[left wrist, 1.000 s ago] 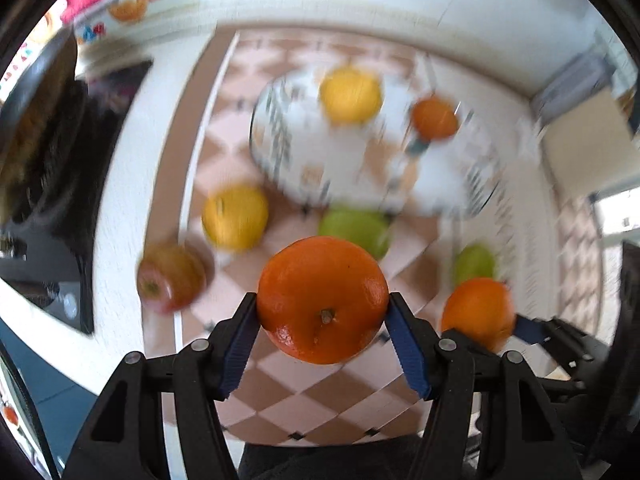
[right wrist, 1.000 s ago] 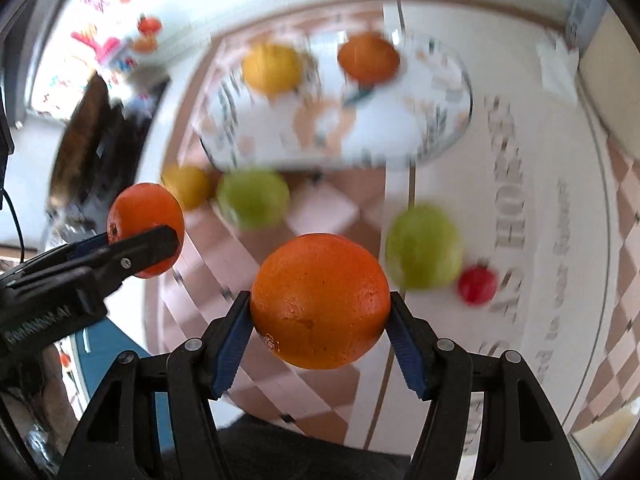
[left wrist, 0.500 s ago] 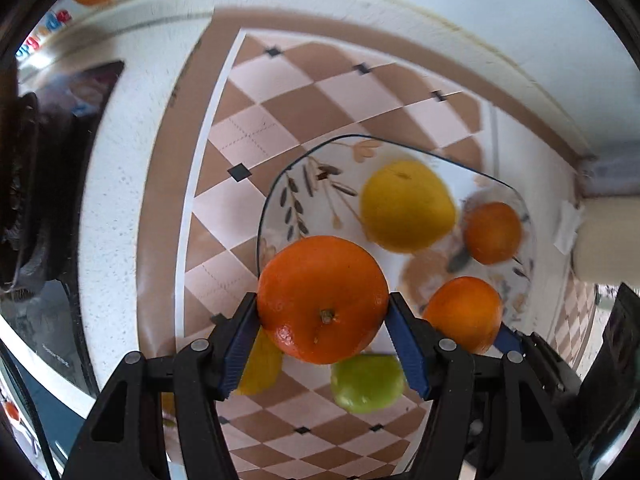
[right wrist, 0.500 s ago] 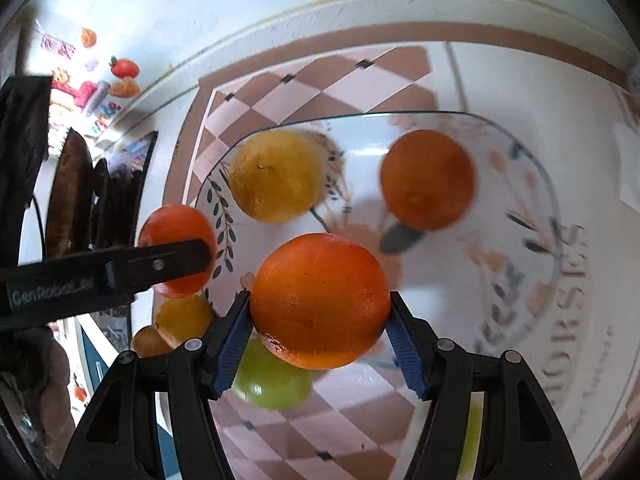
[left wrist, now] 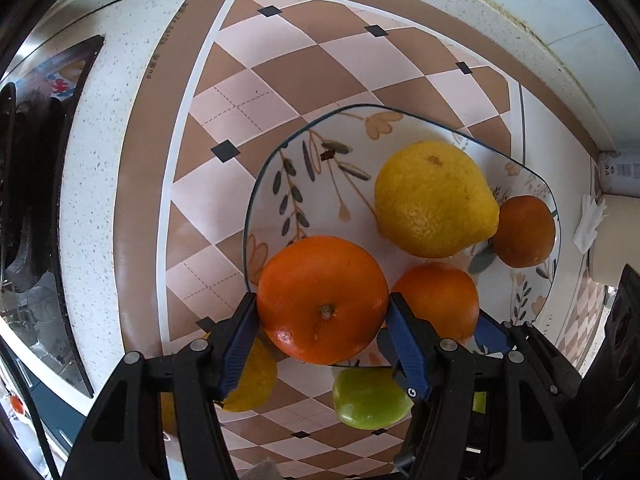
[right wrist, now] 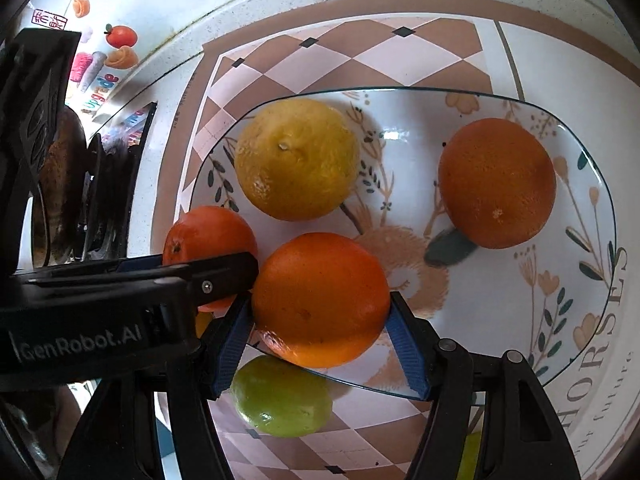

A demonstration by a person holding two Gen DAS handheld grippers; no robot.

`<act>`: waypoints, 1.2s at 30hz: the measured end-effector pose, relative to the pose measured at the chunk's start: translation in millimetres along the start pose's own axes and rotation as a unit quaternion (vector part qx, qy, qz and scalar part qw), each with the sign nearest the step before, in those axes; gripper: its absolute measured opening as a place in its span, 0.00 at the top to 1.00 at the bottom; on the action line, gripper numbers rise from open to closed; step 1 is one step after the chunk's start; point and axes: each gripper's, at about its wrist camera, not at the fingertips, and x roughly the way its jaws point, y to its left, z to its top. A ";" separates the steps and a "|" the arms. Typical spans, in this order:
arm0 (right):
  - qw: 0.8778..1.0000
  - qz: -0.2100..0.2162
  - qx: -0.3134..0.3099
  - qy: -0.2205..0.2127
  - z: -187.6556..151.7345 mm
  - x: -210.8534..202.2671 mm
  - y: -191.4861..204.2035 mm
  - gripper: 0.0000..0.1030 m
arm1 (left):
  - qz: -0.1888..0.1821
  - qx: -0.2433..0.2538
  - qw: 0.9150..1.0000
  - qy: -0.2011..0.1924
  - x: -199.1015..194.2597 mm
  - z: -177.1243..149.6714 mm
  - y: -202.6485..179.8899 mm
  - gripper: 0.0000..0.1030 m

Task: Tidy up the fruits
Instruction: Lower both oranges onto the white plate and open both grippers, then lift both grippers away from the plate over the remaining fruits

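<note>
My left gripper [left wrist: 322, 320] is shut on an orange [left wrist: 322, 300] and holds it over the near left rim of the floral plate [left wrist: 280, 168]. My right gripper [right wrist: 320, 320] is shut on a second orange [right wrist: 320, 296] over the plate's [right wrist: 500, 320] near part; that orange also shows in the left wrist view [left wrist: 440, 300], and the left gripper's orange shows in the right wrist view [right wrist: 208, 236]. On the plate lie a yellow lemon [right wrist: 296, 156] and a smaller orange [right wrist: 496, 184]. A green apple [right wrist: 280, 400] lies on the mat below the plate's near rim.
A checkered brown and pink mat [left wrist: 280, 60] lies under the plate on a speckled white counter [left wrist: 92, 160]. A yellow fruit [left wrist: 252, 380] lies on the mat near the left gripper. A black stove [left wrist: 24, 180] is at the left. The wall runs along the back.
Both grippers have moved forward and down over the plate with their oranges. The plate and its fruits now look larger and nearer.
</note>
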 end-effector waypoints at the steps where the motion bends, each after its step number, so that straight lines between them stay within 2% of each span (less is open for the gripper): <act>1: 1.000 -0.001 -0.002 0.001 1.3 0.2 2.6 0.28 | -0.001 0.000 1.000 -0.002 -0.8 0.3 0.2 0.40; 3: 1.000 -0.005 -0.005 0.003 0.8 -2.7 4.6 0.24 | -0.005 -0.001 1.000 -0.008 -4.2 0.7 -0.1 0.40; 7: 1.000 -0.016 -0.007 0.005 -6.5 -12.0 3.3 0.22 | 0.000 0.006 1.000 -0.028 -23.0 -5.1 -2.6 0.35; 9: 0.999 -0.032 -0.005 0.003 -12.7 -20.0 1.0 0.15 | 0.009 0.012 0.999 -0.037 -31.1 -10.4 -4.0 0.29; 10: 0.999 -0.037 -0.004 0.001 -15.7 -25.2 -1.8 0.11 | 0.014 0.016 0.999 -0.043 -35.3 -14.3 -4.2 0.22; 11: 0.999 -0.045 -0.003 -0.004 -19.6 -31.1 -3.9 0.10 | 0.021 0.020 0.998 -0.052 -39.7 -18.8 -3.1 0.21; 17: 0.993 -0.109 0.005 -0.044 -45.5 -70.2 -13.2 0.10 | 0.067 0.031 0.991 -0.111 -66.2 -54.7 -0.6 0.21; 23: 0.988 -0.136 0.023 -0.075 -72.0 -108.3 -21.7 0.10 | 0.093 0.037 0.982 -0.161 -88.5 -94.6 2.0 0.21; 27: 0.983 -0.154 0.017 -0.100 -86.7 -133.7 -12.6 0.10 | 0.087 0.042 0.979 -0.181 -98.9 -113.5 -1.8 0.21; 36: 0.978 -0.156 0.021 -0.140 -126.0 -185.6 -1.3 0.10 | 0.074 0.053 0.969 -0.231 -134.7 -161.9 -9.0 0.21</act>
